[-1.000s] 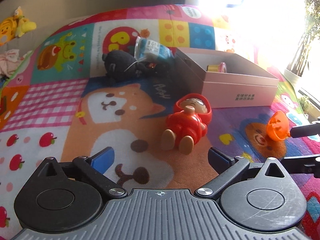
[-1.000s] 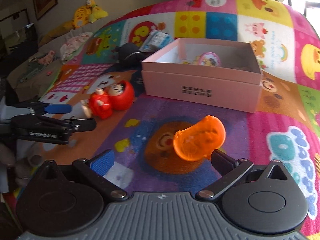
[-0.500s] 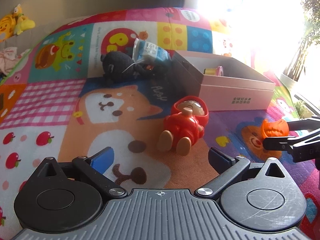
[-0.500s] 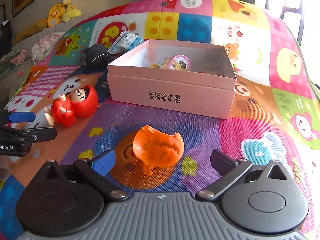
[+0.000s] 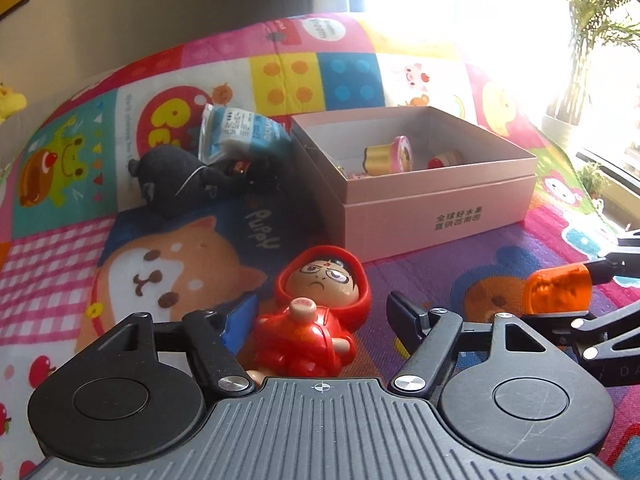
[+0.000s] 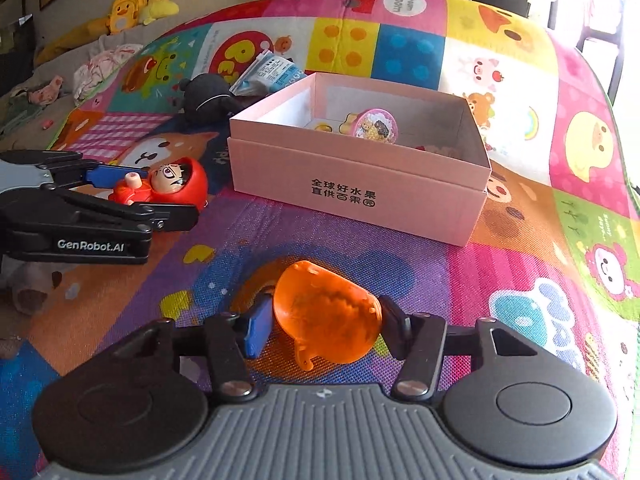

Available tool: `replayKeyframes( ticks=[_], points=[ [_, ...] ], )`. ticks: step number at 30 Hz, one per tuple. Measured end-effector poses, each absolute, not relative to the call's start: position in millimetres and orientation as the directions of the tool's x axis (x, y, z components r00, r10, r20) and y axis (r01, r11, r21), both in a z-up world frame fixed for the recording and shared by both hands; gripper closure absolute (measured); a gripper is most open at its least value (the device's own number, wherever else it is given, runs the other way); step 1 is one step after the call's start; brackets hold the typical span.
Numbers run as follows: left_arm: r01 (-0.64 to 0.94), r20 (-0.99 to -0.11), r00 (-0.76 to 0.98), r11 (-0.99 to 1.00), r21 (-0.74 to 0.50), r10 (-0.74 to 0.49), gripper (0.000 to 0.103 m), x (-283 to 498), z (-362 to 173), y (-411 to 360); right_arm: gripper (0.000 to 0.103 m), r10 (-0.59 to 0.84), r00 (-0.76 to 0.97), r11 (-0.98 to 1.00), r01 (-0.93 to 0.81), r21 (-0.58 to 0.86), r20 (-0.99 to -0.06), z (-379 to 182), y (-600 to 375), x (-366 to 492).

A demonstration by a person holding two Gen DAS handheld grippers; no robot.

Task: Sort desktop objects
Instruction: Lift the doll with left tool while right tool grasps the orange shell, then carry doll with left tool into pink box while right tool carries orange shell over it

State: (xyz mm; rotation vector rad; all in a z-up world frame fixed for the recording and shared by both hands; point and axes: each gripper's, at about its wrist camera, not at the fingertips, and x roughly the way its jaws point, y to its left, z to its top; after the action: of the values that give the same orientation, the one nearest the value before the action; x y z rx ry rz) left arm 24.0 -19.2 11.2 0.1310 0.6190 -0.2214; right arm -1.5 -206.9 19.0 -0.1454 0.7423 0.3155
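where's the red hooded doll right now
The red hooded doll lies on the play mat between the closing left gripper's fingers, in front of the pink box's near corner.

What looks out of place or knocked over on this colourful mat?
The red hooded doll lies on its back rather than standing, between the left gripper fingers, whose jaws are closing. The orange toy lies tipped on its side between the right gripper fingers, also closing. A black plush and blue packet are heaped against the pink box.
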Motion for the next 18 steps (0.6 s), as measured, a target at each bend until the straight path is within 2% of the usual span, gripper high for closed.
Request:
replayKeyframes(
  ticks=[2, 3, 4, 11, 16, 18],
  points=[
    [0.233, -0.595, 0.788, 0.971, 0.056, -0.155, 0.030, 28, 9, -19, 0.048, 0.231, 0.688, 0.942, -0.336, -0.019, -0.688, 19, -207, -3],
    [0.226, -0.598, 0.789, 0.972, 0.062, -0.145, 0.037, 28, 8, -19, 0.048, 0.230, 0.685, 0.941, -0.338, -0.021, -0.692, 20, -207, -4],
    [0.229, -0.603, 0.784, 0.971, 0.064, -0.145, 0.038, 29, 8, -19, 0.048, 0.231, 0.680, 0.938, -0.344, -0.025, -0.696, 20, -206, -5],
    [0.275, -0.598, 0.786, 0.956, 0.104, -0.161, 0.039, -2, 24, -18, 0.048, 0.248, 0.649, 0.919, -0.393, -0.037, -0.719, 32, -210, -22],
    [0.301, -0.519, 0.829, 0.948, 0.099, -0.209, 0.040, -29, 68, -17, 0.048, 0.245, 0.708, 0.927, -0.371, -0.054, -0.663, 68, -226, -37],
    [0.308, -0.463, 0.857, 0.945, 0.108, -0.227, 0.045, -35, 91, -20, 0.048, 0.249, 0.755, 0.931, -0.359, -0.064, -0.606, 91, -233, -44]
  ],
)
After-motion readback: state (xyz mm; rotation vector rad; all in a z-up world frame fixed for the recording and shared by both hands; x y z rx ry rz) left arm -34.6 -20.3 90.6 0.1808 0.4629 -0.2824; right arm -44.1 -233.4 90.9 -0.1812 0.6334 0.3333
